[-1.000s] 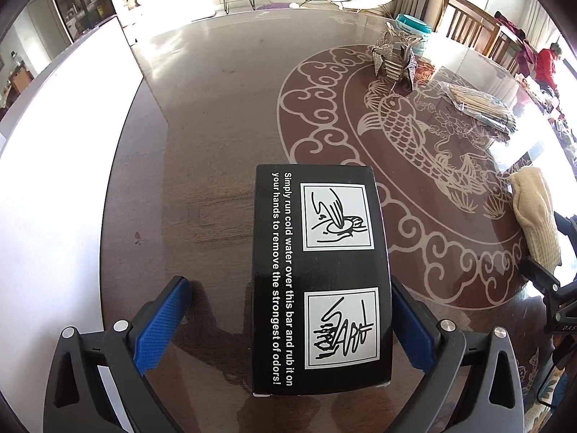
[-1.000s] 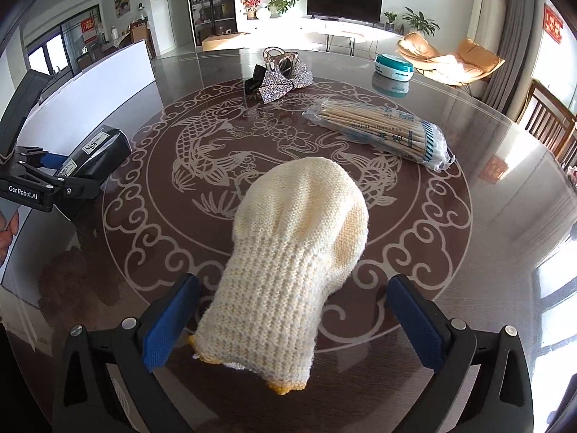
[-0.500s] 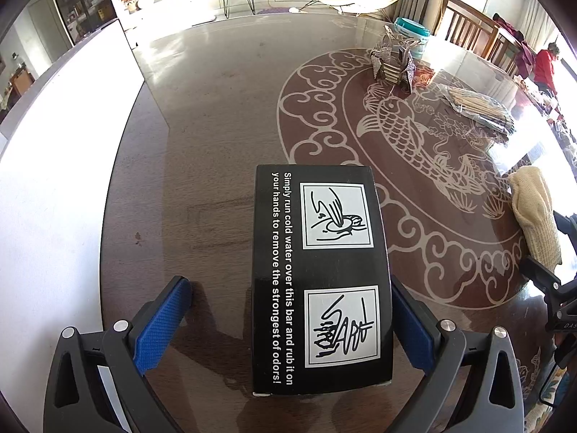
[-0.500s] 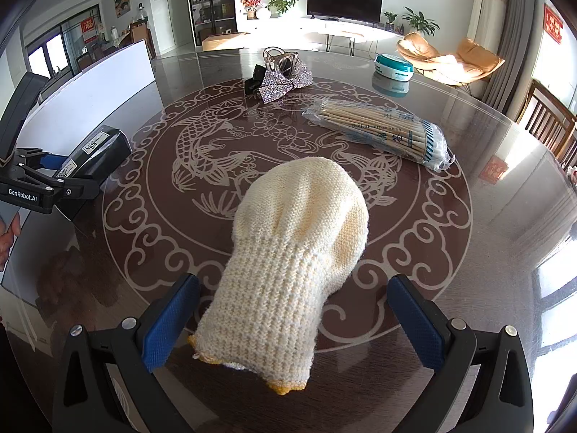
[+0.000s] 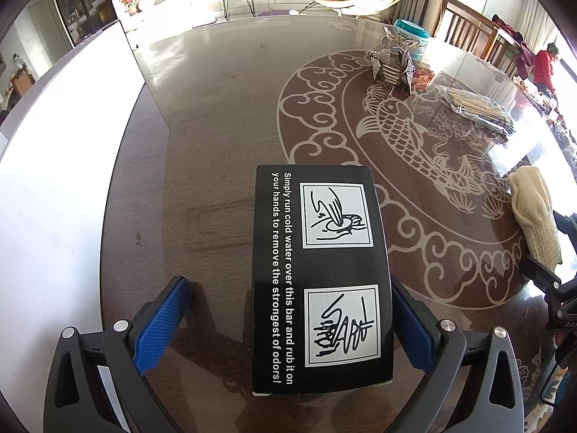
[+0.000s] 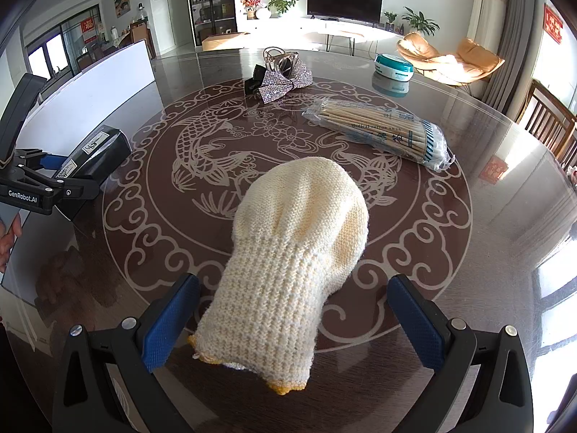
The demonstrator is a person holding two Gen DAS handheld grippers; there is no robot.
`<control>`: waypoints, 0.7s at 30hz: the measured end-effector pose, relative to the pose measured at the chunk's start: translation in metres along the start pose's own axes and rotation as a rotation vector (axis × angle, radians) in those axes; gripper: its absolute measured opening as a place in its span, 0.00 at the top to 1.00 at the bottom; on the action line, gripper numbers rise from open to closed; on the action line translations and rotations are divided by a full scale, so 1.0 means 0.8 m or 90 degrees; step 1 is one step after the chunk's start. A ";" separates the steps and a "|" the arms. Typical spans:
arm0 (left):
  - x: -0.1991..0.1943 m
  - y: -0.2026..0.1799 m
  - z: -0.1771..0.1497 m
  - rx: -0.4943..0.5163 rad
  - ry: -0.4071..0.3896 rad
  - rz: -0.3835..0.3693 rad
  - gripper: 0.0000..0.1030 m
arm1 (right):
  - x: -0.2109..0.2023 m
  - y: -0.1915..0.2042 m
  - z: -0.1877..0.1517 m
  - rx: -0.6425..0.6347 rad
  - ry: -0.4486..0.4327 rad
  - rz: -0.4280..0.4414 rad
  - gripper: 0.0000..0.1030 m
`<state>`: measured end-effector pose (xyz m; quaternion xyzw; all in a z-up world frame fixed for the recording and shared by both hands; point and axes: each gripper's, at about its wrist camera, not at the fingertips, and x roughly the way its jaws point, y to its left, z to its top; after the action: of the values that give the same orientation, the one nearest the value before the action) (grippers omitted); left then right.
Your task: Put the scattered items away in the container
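The left claw (image 5: 288, 328) stands wide, its blue pads either side of a black box (image 5: 321, 278) that lies flat on the counter (image 5: 216, 144). The right-hand pad sits against or just beside the box's long edge, while the left-hand pad is well clear of it, with bare counter between. The box's top face carries white text about rubbing a bar under cold water and two line drawings of hands.

The right claw (image 6: 294, 317) is also wide, straddling the cuff end of a cream knitted glove (image 6: 292, 252) with a yellow hem. Neither pad touches the knit; a gap shows on both sides. The glove lies on the counter's pale fish-and-cloud pattern, fingertips pointing away from the camera.

Beyond the glove, a clear packet of wooden sticks (image 6: 378, 130) lies to the right on the pattern. A sparkly bow hair clip (image 6: 281, 79) sits farther back near the middle, and a round teal-and-white tub (image 6: 393, 66) stands behind it to the right.

From the right wrist view, the left claw and its box appear at the far left edge, next to a long white container (image 6: 90, 97) set along the counter's left side.
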<state>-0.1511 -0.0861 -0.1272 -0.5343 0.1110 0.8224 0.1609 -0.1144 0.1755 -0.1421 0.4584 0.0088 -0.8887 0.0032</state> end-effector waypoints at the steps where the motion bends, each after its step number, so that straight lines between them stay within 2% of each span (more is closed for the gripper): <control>1: 0.000 0.000 0.000 0.000 0.000 0.000 0.00 | 0.000 0.000 0.000 0.000 0.000 0.000 0.00; 16: 0.006 -0.002 0.007 0.000 0.000 0.000 0.00 | 0.000 0.000 0.000 0.000 0.000 0.000 0.00; 21: -0.001 0.005 0.009 0.022 0.016 -0.013 0.00 | 0.000 0.000 0.000 0.000 0.000 0.000 0.00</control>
<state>-0.1580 -0.0876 -0.1233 -0.5431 0.1220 0.8117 0.1773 -0.1142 0.1755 -0.1420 0.4585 0.0087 -0.8886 0.0034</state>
